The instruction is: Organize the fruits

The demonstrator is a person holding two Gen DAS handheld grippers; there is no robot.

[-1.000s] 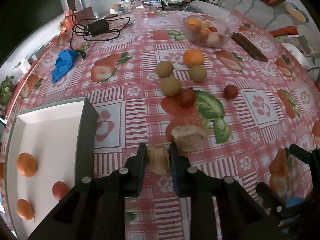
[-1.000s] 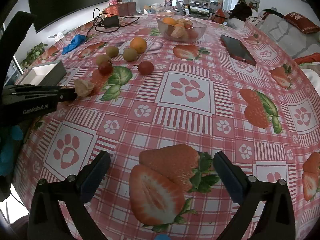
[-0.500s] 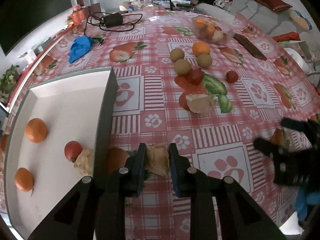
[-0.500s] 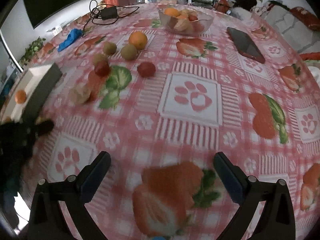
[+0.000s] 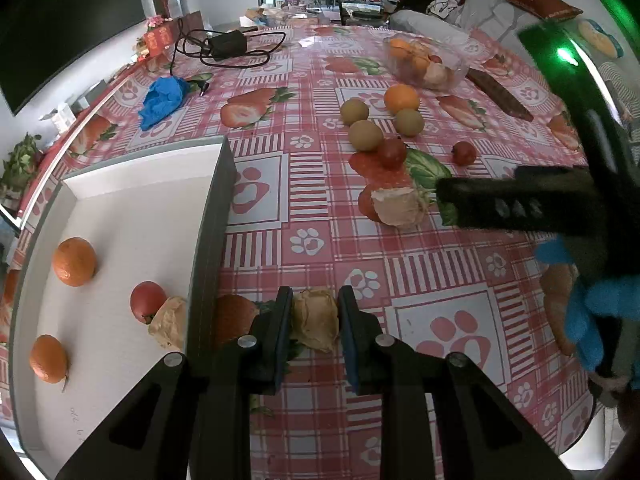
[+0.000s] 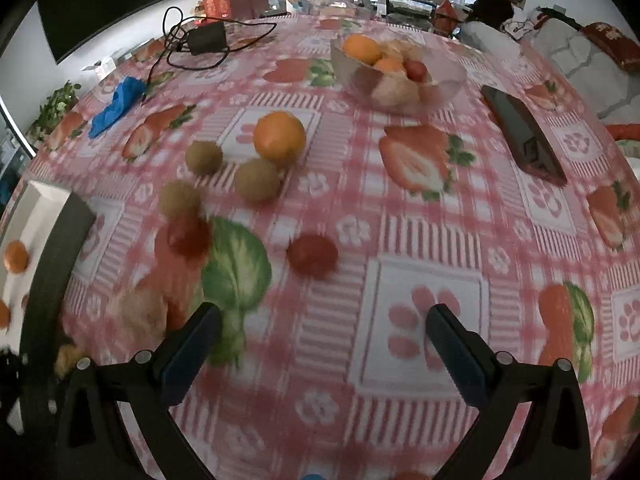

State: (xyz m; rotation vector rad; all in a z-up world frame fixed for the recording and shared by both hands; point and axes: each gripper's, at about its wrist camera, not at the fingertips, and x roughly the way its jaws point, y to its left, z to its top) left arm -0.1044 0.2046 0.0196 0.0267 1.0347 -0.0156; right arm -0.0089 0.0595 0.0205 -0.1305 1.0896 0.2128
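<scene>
Husked fruit pinched beside the white tray; right hand-held gripper spread and empty.

A papery husked fruit point(image 5: 314, 318) is pinched between the pads of the left hand-held gripper point(image 5: 313, 334), just right of the dark wall of the white tray point(image 5: 120, 216). Two oranges, a red fruit and another husked fruit are seen inside the tray; its near-left corner is cut off by the frame edge. The right hand-held gripper point(image 6: 322, 340) is held spread over the counter point(image 6: 420, 248), with nothing between its fingers. Right of the tray, the loose red fruit point(image 6: 312, 256) and the brown fruits are blurred in the right wrist view.
</scene>
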